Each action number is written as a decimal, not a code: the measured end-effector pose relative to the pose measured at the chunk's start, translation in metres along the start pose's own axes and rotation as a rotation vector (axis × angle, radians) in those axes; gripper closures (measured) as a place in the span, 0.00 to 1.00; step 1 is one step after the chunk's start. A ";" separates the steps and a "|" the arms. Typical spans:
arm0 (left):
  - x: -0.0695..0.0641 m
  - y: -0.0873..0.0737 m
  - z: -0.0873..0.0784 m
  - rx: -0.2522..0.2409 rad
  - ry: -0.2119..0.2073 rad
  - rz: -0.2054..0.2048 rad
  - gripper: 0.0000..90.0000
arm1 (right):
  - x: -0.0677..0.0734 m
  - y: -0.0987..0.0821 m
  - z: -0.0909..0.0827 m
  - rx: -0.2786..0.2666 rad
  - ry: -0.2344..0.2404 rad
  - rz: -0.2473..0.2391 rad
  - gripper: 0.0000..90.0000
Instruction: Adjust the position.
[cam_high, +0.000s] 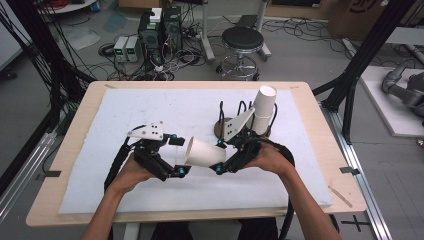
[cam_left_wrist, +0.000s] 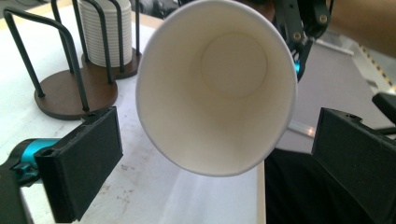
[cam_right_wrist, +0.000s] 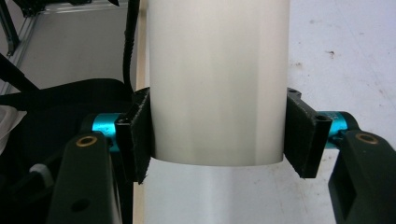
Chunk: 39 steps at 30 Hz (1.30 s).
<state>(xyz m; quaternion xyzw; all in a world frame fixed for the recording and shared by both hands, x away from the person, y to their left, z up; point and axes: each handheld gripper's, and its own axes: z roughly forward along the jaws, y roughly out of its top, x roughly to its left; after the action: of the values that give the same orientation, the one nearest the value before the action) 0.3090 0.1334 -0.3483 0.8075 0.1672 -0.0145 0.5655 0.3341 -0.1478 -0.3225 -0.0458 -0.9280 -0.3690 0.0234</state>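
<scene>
Fingers first: our right gripper (cam_high: 218, 168) is clamped on the paper cup (cam_high: 205, 151), 1 pad on each side of the wall near the base, as the right gripper view shows with both pads (cam_right_wrist: 135, 140) pressed flat against it. Our left gripper (cam_high: 179, 156) has its fingers (cam_left_wrist: 79, 163) spread wide with nothing between them, 1 either side of the cup's open rim and not touching.

Largest to smallest:

- Worktop (cam_high: 65, 190): wooden, with a white mat (cam_high: 150, 105) covering most of it. We work near the front edge, close to our body.
- Cup rack (cam_high: 227, 122): dark wood bases with black wire loops, standing behind our right hand. 1 bay holds a stack of cups (cam_high: 262, 107), the bay beside it looks empty. The wire loops are there to keep a stack upright.
- Paper cup: held in the air on its side between the 2 grippers, just above the mat, mouth toward the left gripper, base toward the right. The left gripper view looks straight down into it, and it's empty.

Our read: gripping near the base leaves the rim end free, so the left gripper can close on it for a handover or re-grip. Thin paper wall, so we'd squeeze lightly or the mouth goes oval.
</scene>
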 end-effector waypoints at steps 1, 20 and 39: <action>0.000 0.000 0.000 0.000 0.000 0.000 0.02 | 0.000 -0.001 0.000 -0.004 0.003 -0.001 0.40; 0.002 -0.020 0.011 -0.178 -0.029 -0.098 0.02 | 0.000 -0.014 -0.001 -0.085 0.001 0.028 0.40; 0.001 -0.023 0.018 -0.201 -0.041 -0.113 0.02 | 0.002 -0.022 0.004 -0.125 0.010 0.045 0.40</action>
<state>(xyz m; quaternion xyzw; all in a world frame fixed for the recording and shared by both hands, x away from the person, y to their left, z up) 0.3064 0.1238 -0.3757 0.7356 0.2013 -0.0462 0.6452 0.3303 -0.1610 -0.3406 -0.0663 -0.9018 -0.4257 0.0333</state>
